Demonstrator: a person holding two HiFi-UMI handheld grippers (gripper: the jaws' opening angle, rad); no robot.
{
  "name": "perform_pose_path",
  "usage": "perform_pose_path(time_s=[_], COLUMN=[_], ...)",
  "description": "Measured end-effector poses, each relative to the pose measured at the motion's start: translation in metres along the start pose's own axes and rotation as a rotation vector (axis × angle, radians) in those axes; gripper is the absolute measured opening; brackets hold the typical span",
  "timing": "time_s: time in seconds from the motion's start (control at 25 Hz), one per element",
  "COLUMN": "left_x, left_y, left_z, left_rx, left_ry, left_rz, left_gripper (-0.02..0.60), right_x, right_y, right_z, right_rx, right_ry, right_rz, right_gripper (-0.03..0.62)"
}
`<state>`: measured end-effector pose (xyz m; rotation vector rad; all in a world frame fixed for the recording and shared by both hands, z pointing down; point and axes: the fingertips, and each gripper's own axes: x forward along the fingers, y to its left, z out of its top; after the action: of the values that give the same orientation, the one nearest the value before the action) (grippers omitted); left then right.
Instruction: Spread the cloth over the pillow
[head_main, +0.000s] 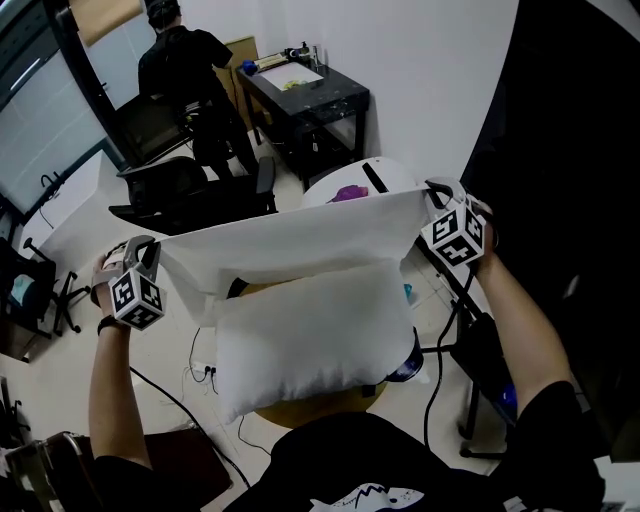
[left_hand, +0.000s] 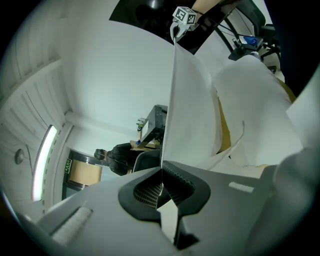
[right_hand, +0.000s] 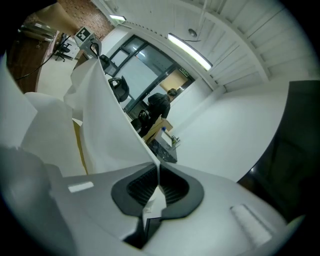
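- Left claw (left_hand: 162, 181): closed tight on one top corner of the cloth (head_main: 300, 240). A small tab of fabric sticks out behind the ribbed pads.
- Right claw (right_hand: 157, 176): closed on the opposite top corner. The fabric is pinched between its pads, and a short tab shows behind them.
- Marker cubes: one on the left claw (head_main: 135, 298) and one on the right claw (head_main: 457, 238). Both face the head camera.
- Cloth: white, held up in the air. Its top edge is drawn taut between the two claws and the rest hangs down as a sheet. It hangs on the far side of the pillow (head_main: 310, 340). The lower part appears to meet the pillow's far edge, though contact is hard to confirm.
- Pillow: white and plump, lying flat on the round desk (head_main: 300, 412) just in front of the person. Most of its top face is uncovered.
- Round desk: wood-coloured. Only a strip of rim shows beneath the pillow.
- Background, far end of room: a person in dark clothes (head_main: 180, 60) with their back turned. A black desk (head_main: 310, 95) stands against the white wall, and a black office chair (head_main: 190, 190) is beside it.
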<state>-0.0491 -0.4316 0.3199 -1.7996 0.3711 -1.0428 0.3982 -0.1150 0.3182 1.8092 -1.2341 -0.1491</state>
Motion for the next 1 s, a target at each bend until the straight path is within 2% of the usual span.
perform_pose_path(time_s=[0.4,0.6,1.0], left_x=[-0.084,-0.108,-0.150], left_y=[0.010,-0.013,-0.057], left_z=[0.004,0.002,0.015], left_rx=[0.012,-0.004,-0.024], left_ry=[-0.032,-0.032,-0.066], left_rz=[0.125,0.122,0.092], left_gripper=[0.000,0.000,0.000], right_x=[-0.067,-0.098,-0.170], right_y=[-0.005,0.007,0.033], right_z=[0.024,0.018,-0.012], right_rx=[0.065,0.043,0.066], right_ry=[-0.155,-0.167,-0.183], right_rz=[-0.045,-0.049,-0.072], right_gripper=[0.011,0.011,0.012])
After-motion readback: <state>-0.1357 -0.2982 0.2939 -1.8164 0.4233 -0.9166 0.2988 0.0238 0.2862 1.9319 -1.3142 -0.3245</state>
